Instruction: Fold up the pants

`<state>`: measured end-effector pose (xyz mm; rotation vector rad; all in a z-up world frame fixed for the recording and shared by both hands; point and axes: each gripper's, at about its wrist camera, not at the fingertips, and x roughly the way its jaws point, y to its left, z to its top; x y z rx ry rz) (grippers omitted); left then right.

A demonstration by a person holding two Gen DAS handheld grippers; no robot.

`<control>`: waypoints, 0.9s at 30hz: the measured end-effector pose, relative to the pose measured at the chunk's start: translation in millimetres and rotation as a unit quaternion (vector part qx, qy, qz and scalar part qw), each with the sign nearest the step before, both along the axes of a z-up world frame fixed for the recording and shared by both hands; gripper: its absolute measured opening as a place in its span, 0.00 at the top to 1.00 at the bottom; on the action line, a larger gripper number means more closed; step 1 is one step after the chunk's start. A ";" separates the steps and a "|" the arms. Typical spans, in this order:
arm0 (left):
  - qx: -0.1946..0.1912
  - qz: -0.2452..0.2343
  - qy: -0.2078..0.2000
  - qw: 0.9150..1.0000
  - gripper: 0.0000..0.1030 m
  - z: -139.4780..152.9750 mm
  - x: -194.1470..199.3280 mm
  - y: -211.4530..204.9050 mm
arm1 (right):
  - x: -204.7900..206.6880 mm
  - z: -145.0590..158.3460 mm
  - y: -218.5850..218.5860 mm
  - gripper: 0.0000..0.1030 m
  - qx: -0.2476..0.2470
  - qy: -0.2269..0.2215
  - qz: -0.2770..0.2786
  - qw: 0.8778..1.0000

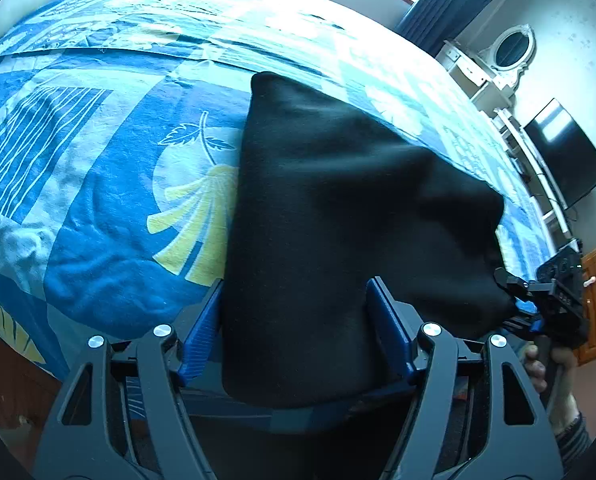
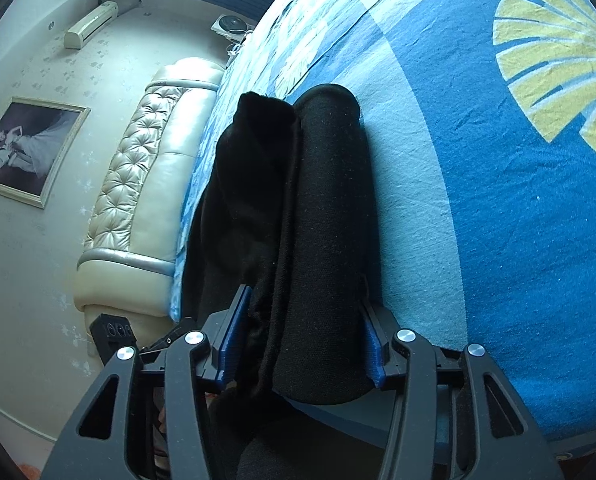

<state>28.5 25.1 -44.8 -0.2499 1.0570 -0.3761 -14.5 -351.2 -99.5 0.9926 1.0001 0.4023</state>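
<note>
The black pants (image 1: 338, 200) lie folded into a thick band on the blue patterned bedspread (image 1: 110, 200), close to the near edge of the bed. In the left wrist view, my left gripper (image 1: 294, 320) straddles one end of the band; its blue pads (image 1: 200, 332) stand beside the cloth without squeezing it. At the right of that view, my right gripper (image 1: 514, 300) is at the other end. The right wrist view shows the pants (image 2: 326, 220) as two stacked rolls filling the gap of my right gripper (image 2: 302, 340), both pads against the cloth.
A padded cream headboard (image 2: 146, 184) and a framed picture (image 2: 26, 148) on the wall lie left of the bed. A white dresser with an oval mirror (image 1: 510, 48) and a dark screen (image 1: 566, 152) stand beyond the far side. A hand (image 1: 546, 364) holds the right gripper's handle.
</note>
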 end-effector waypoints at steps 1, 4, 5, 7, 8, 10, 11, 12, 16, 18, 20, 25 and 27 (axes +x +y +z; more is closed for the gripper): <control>-0.005 0.001 -0.001 1.000 0.29 3.1 -0.5 2.2 | 0.0 0.6 -1.8 0.48 0.006 0.001 -0.001 1.000; -0.030 -0.001 -0.007 1.000 0.26 13.8 0.3 10.9 | 0.0 9.3 -10.2 0.40 0.005 -0.006 -0.010 1.000; -0.044 -0.001 -0.008 0.999 0.25 17.4 1.2 14.3 | 0.7 13.9 -14.0 0.36 -0.001 -0.014 -0.014 1.000; -0.079 0.002 -0.012 0.997 0.21 25.5 6.2 21.8 | 5.5 21.0 -20.3 0.31 -0.013 -0.026 -0.020 0.999; -0.088 0.003 -0.012 0.996 0.19 27.4 10.5 23.8 | 9.1 23.1 -22.6 0.30 -0.015 -0.029 -0.026 0.999; -0.099 0.004 -0.008 0.995 0.18 28.9 25.4 26.6 | 18.0 24.7 -25.8 0.27 -0.010 -0.033 -0.039 0.999; -0.099 0.005 -0.006 0.995 0.18 27.5 35.7 27.4 | 22.1 24.6 -26.1 0.25 -0.010 -0.033 -0.044 0.998; -0.100 0.005 -0.005 0.995 0.18 26.6 41.6 27.3 | 29.3 23.9 -26.4 0.24 -0.011 -0.032 -0.051 0.998; -0.119 -0.012 0.033 0.992 0.18 9.0 84.7 24.7 | 54.1 15.2 -27.2 0.24 0.009 -0.027 -0.063 0.998; -0.124 -0.020 0.051 0.991 0.18 0.8 105.0 21.9 | 66.4 10.0 -24.7 0.24 0.017 -0.022 -0.061 0.998; -0.120 -0.026 0.062 0.990 0.18 -5.9 118.6 18.5 | 77.1 7.3 -21.1 0.24 0.016 -0.021 -0.052 0.998; -0.099 -0.045 0.087 0.990 0.18 -23.9 144.9 3.9 | 100.3 4.8 -12.1 0.23 -0.004 -0.016 -0.029 0.999; -0.096 -0.052 0.090 0.990 0.18 -28.5 150.6 -0.4 | 106.7 2.4 -10.3 0.23 -0.006 -0.015 -0.022 1.000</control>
